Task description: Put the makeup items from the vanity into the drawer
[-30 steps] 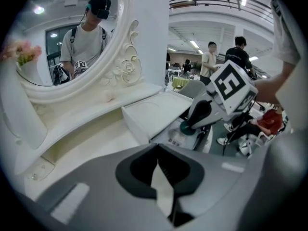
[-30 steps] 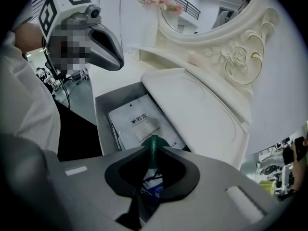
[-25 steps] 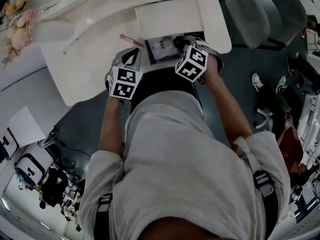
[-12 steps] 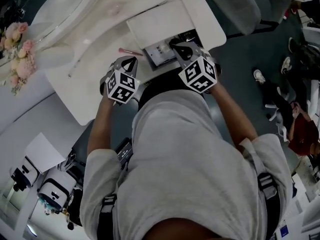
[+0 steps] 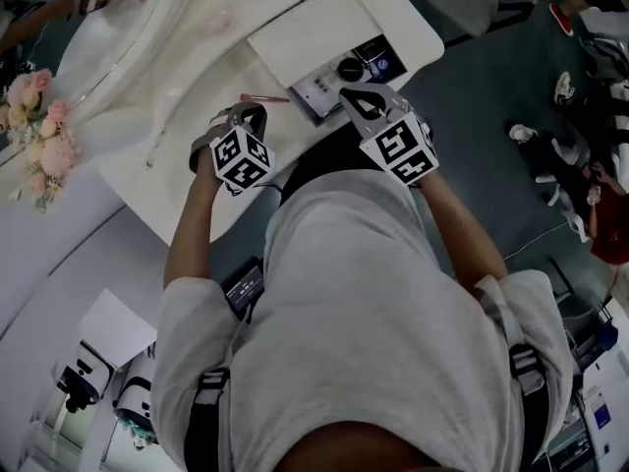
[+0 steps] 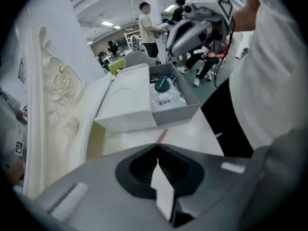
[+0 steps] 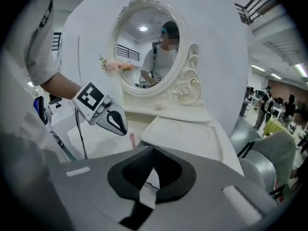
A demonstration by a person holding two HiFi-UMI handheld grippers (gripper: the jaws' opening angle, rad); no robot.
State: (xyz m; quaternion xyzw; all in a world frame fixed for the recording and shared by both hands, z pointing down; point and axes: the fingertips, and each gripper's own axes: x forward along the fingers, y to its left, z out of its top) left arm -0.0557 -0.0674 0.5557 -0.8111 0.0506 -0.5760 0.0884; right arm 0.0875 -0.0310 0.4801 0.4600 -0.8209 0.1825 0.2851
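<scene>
Honestly, holding left hand-held gripper (image 5: 256,112) and right hand-held gripper (image 5: 352,94) pressed together, empty; could roll pink stick (image 5: 263,98) off tabletop (image 5: 177,175) if nudged.

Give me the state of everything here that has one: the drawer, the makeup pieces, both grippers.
Grey vanity drawer: pulled open, items inside.
Dark green round pot: in the drawer.
White flat packet: lying in the drawer.
Slender pink stick: lying flat on the white vanity top, outside the drawer.
Left gripper: jaws together, empty, just short of the pink stick.
Right gripper: jaws together, empty, at the drawer.
</scene>
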